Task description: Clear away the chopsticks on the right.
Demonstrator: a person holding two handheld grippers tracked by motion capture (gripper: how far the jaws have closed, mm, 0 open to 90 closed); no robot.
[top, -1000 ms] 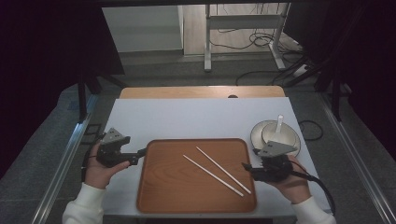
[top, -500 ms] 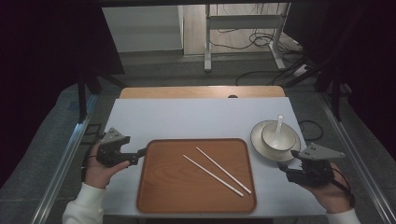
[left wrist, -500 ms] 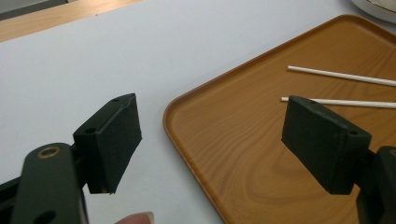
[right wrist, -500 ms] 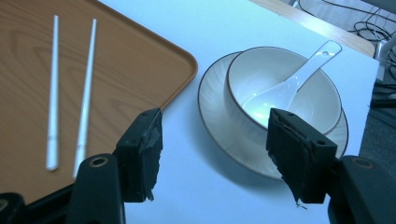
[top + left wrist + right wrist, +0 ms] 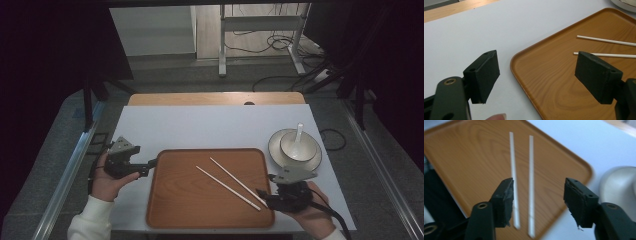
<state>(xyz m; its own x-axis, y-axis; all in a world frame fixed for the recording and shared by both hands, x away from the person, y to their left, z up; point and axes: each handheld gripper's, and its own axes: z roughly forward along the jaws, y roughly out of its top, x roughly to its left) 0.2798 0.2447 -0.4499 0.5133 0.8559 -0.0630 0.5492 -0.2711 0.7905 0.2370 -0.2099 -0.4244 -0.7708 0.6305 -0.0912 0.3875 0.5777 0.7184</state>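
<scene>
High view: chopsticks (image 5: 234, 182) lying on tray (image 5: 175, 210); bowl (image 5: 298, 145) with spoon (image 5: 299, 134) sitting on plate (image 5: 279, 156) beside right gripper (image 5: 260, 193).
Left gripper view: left gripper (image 5: 536, 75) gaping empty over tray corner.
Right gripper view: jaws, just closing, straddling chopstick ends, not touching.

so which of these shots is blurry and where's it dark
Right gripper view: soft with motion blur, the chopsticks and bowl smeared. Left gripper view: sharp on the tray. High view: table evenly lit, surroundings nearly black.
</scene>
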